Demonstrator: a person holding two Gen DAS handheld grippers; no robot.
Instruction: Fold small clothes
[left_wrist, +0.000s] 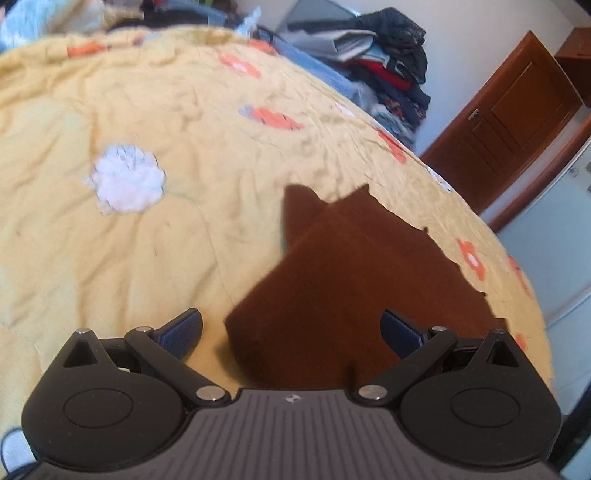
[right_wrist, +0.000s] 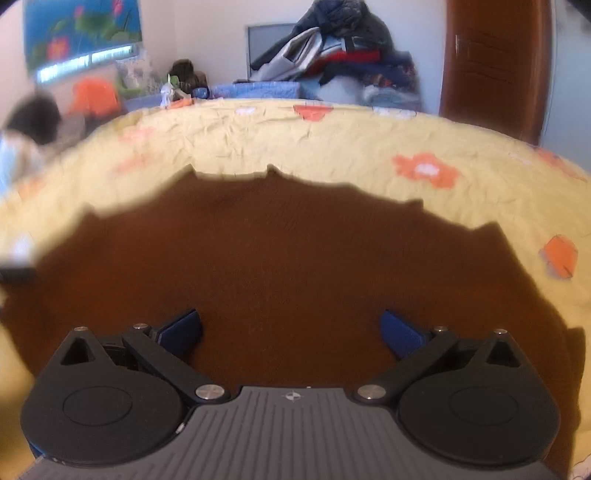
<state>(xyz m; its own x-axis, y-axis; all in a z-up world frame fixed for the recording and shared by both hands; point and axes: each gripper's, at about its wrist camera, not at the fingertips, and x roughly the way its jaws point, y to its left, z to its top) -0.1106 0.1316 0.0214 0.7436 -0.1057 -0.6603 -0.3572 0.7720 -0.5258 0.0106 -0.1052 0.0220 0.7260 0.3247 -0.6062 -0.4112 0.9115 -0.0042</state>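
On the yellow floral bedspread (left_wrist: 155, 229) lies the brown garment (left_wrist: 354, 280), one flap already folded over (apparently an early fold). Both the left gripper (left_wrist: 291, 332) and right gripper (right_wrist: 291, 330) gape wide, holding nothing; further folds likely remain.

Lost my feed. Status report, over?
Left gripper open, right gripper open, both empty. Brown cloth lying on yellow bedspread, partly folded. Nothing blocking.
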